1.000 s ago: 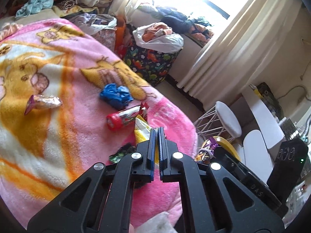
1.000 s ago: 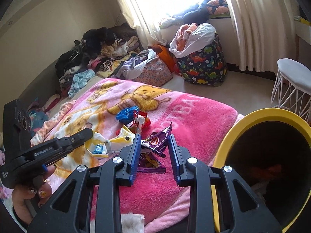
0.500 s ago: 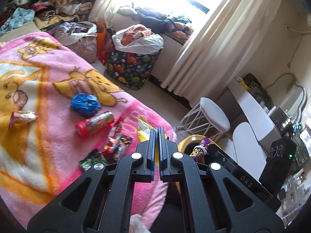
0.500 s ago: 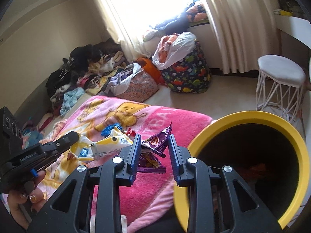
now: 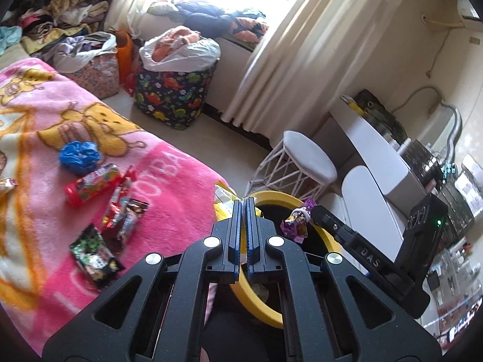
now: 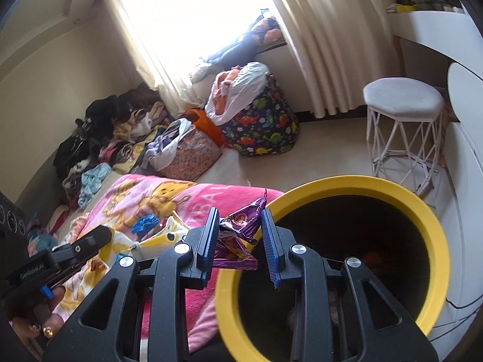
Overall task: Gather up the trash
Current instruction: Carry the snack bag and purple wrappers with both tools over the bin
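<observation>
The left gripper (image 5: 244,203) was clamped on a yellow-white wrapper (image 6: 157,236) beside the yellow bin (image 6: 347,181); the right gripper (image 6: 240,226), partly spread, pinched a purple wrapper (image 6: 241,220) at the bin's rim

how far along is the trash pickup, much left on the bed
Something already lies in the yellow bin, too dark to identify. In hand: the right gripper holds a purple wrapper at the bin's rim, and the left gripper is shut on a yellow-white wrapper. Left on the pink blanket: a blue crumpled piece, a red tube and several dark wrappers.
</observation>
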Available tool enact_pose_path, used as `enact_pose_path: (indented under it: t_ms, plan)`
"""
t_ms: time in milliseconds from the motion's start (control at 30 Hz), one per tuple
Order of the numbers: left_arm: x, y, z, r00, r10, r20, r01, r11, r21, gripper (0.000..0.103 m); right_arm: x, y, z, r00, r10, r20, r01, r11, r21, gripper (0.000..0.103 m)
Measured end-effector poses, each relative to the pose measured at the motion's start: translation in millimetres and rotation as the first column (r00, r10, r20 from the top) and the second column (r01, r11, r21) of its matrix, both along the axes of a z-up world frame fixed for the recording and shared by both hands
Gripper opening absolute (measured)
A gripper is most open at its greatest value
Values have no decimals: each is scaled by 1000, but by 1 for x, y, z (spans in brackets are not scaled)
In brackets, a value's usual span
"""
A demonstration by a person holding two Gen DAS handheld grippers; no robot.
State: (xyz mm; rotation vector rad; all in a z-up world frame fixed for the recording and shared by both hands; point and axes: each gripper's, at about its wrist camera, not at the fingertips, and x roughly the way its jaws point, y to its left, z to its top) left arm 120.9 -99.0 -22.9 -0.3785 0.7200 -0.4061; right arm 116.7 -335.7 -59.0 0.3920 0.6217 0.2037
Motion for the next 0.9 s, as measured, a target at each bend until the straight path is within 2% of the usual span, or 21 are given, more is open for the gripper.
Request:
enact_pose_path:
  t_ms: [900]
  plan:
    - [-5,-62,-19,986,-163,-39,165,985,51,1,-10,-59,-10,987,-160,-13,160,987,3,27]
